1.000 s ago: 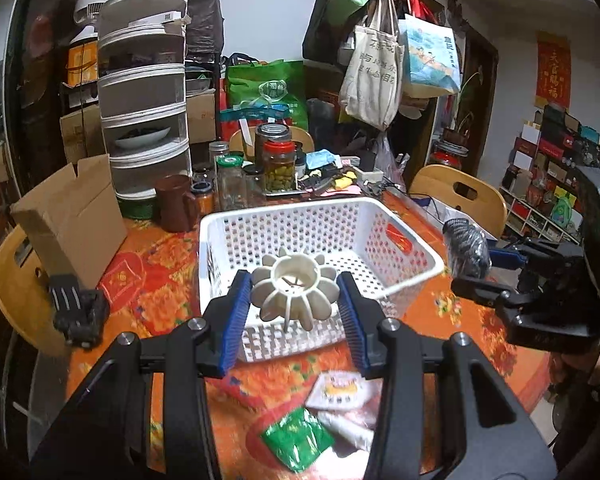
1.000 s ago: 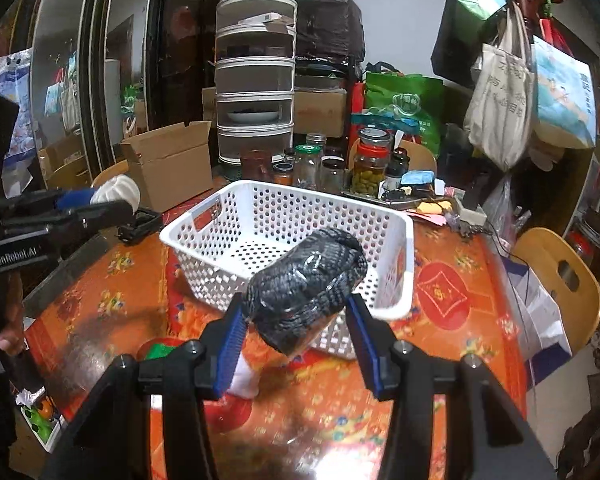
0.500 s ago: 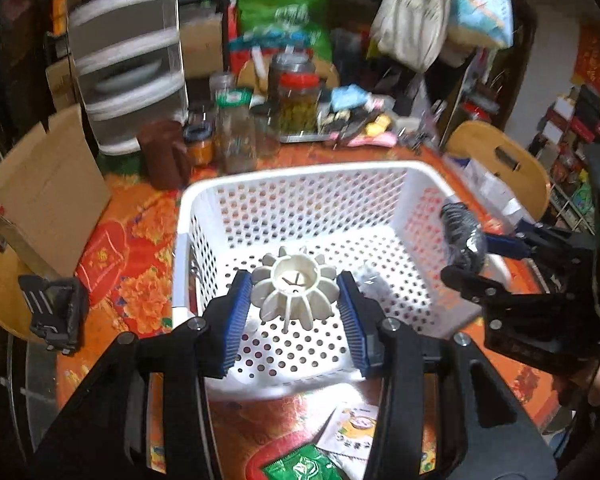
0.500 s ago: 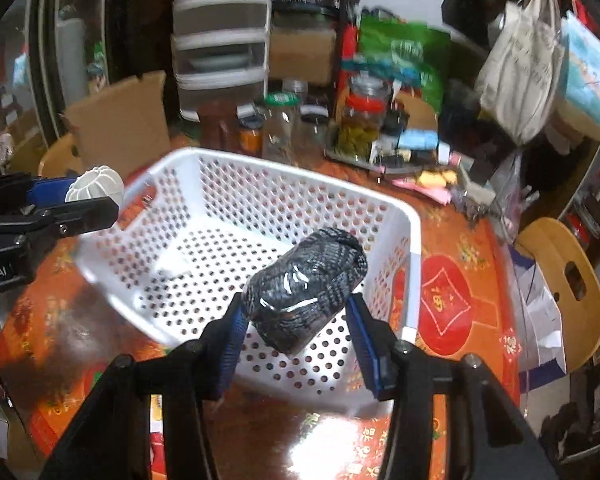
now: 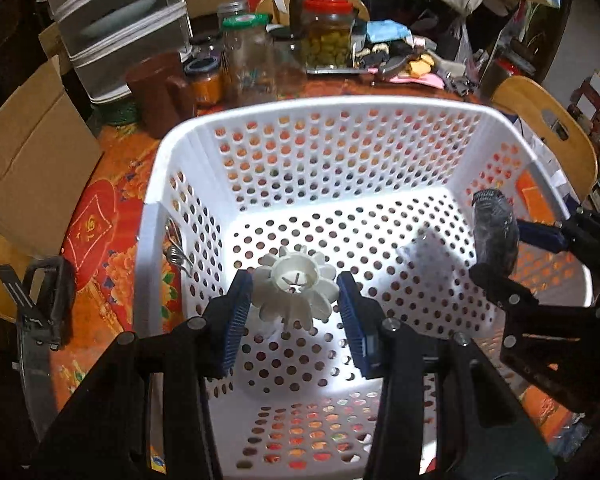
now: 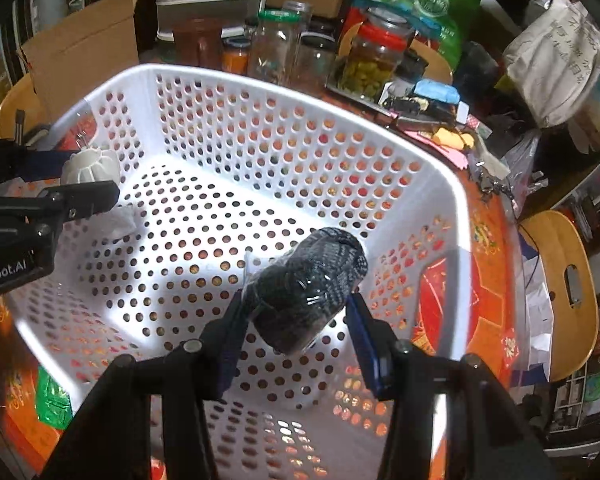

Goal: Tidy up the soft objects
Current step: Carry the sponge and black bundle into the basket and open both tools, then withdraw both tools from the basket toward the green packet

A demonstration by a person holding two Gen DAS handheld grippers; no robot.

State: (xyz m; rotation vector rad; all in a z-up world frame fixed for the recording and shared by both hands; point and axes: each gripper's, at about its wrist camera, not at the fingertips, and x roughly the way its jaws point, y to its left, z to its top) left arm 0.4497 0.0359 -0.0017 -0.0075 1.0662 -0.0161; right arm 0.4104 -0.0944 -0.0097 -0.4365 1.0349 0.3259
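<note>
L gripper [image 5: 296, 312]: angled steeply down over basket [image 5: 340, 108]; pads clamp white ribbed piece [image 5: 296, 292]
R gripper [image 6: 296, 320]: same tilt; pads clamp dark wrapped roll [image 6: 308, 288]; right of L

Table: I see an orange-red patterned tablecloth [image 5: 112, 184] under everything.
Behind the table: a stacked drawer unit [image 5: 116, 28], a cardboard box [image 5: 32, 164] to its left.
Chairs: a wooden chair [image 6: 560, 276] at the table's right edge — another [image 5: 548, 136] further back.
Light: dim, warm — glare on plastic.
</note>
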